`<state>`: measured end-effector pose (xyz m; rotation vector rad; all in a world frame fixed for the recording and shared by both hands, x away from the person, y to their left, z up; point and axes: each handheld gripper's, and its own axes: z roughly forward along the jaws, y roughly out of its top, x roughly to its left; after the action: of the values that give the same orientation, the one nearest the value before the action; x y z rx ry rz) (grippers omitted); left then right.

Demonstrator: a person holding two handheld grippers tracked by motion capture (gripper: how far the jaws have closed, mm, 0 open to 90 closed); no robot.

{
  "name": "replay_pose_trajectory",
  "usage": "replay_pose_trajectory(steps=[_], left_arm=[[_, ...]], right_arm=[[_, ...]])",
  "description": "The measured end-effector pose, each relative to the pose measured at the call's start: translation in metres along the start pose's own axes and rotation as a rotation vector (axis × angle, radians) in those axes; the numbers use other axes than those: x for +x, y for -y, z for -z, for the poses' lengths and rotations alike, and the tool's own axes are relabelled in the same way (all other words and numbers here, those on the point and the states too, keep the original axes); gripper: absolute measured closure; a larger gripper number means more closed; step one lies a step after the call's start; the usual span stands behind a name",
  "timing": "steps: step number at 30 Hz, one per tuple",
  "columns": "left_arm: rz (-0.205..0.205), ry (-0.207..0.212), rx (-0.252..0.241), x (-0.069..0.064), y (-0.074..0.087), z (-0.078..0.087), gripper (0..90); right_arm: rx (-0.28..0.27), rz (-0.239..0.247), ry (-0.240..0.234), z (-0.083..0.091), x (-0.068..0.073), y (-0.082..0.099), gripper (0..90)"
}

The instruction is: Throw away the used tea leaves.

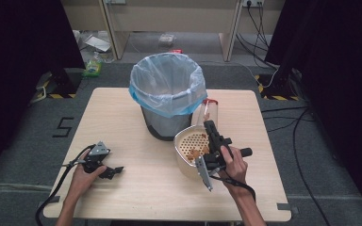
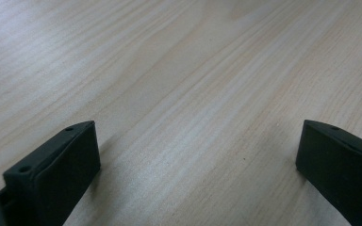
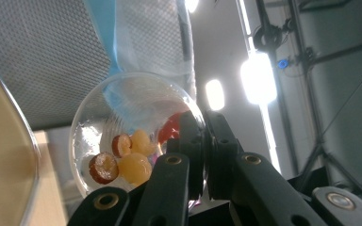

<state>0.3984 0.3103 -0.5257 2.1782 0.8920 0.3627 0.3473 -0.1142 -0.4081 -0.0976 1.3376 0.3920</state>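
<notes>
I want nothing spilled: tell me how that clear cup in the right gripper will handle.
The clear cup, pinched at its rim by the right gripper, looks thin-walled, so probably flexes. Its smooth wall may slip. The fruit pieces inside likely shift its weight when tipped.

Black jaws spread wide over bare wooden table [image 2: 193, 94].

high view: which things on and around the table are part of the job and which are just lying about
In the job:
- right gripper, shut on the clear cup rim
- strainer basket
- bin

Lying about:
- left gripper, open on the table
- green bottle on the floor
- floor cables
</notes>
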Motion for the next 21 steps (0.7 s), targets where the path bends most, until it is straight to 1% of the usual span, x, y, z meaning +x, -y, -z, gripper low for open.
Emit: replay_pose_trajectory(steps=[1,2,3,4,5,6,7,8,9,10,11,12,13,14,15,19,20,21], left_arm=[[0.000,0.000,0.000,0.0000,0.0000,0.0000,0.0],[0.000,0.000,0.000,0.0000,0.0000,0.0000,0.0],[0.000,0.000,0.000,0.0000,0.0000,0.0000,0.0],[0.000,0.000,0.000,0.0000,0.0000,0.0000,0.0],[0.000,0.000,0.000,0.0000,0.0000,0.0000,0.0],[0.000,0.000,0.000,0.0000,0.0000,0.0000,0.0],[0.000,0.000,0.000,0.0000,0.0000,0.0000,0.0],[0.000,0.000,0.000,0.0000,0.0000,0.0000,0.0],[0.001,0.001,0.000,-0.0001,0.0000,0.0000,0.0],[-0.001,0.000,0.000,0.0000,0.0000,0.0000,0.0],[0.000,0.000,0.000,0.0000,0.0000,0.0000,0.0],[0.001,0.001,0.000,-0.0001,0.0001,0.0000,0.0],[0.001,0.001,0.000,-0.0001,0.0000,0.0000,0.0],[0.001,0.001,0.000,-0.0001,0.0000,0.0000,0.0],[0.001,0.001,0.000,-0.0001,0.0000,0.0000,0.0],[0.000,0.000,0.000,0.0000,0.0000,0.0000,0.0],[0.000,0.000,0.000,0.0000,0.0000,0.0000,0.0],[0.000,0.000,0.000,0.0000,0.0000,0.0000,0.0]], right_arm=[[0.018,-0.009,-0.006,-0.0025,0.0005,0.0022,87.5],[0.015,-0.030,-0.015,-0.0022,-0.0003,0.0029,87.5],[0.015,-0.030,-0.015,-0.0022,-0.0003,0.0029,87.5],[0.003,-0.010,-0.010,-0.0013,0.0000,0.0017,87.5],[0.005,-0.023,-0.014,-0.0017,-0.0001,0.0020,87.5],[0.002,-0.010,-0.003,-0.0014,0.0001,0.0018,87.5],[-0.012,-0.026,0.008,0.0003,-0.0017,0.0011,87.5],[-0.012,-0.026,0.008,0.0003,-0.0017,0.0011,87.5],[-0.035,-0.040,0.033,0.0025,-0.0043,0.0005,87.6],[-0.020,-0.022,0.031,-0.0004,-0.0049,0.0026,87.5],[0.006,-0.037,0.017,-0.0028,-0.0021,0.0058,87.5],[0.006,-0.037,0.017,-0.0028,-0.0021,0.0058,87.5],[-0.011,-0.011,0.016,-0.0013,-0.0024,0.0027,87.5],[-0.009,-0.004,0.012,-0.0014,-0.0026,0.0009,87.5],[-0.004,-0.017,0.011,-0.0027,-0.0019,0.0009,87.5],[0.009,-0.019,-0.013,-0.0059,0.0011,0.0027,87.5],[0.009,-0.025,-0.020,-0.0069,0.0019,0.0038,87.5],[0.016,-0.042,-0.027,-0.0071,0.0024,0.0046,87.5]])
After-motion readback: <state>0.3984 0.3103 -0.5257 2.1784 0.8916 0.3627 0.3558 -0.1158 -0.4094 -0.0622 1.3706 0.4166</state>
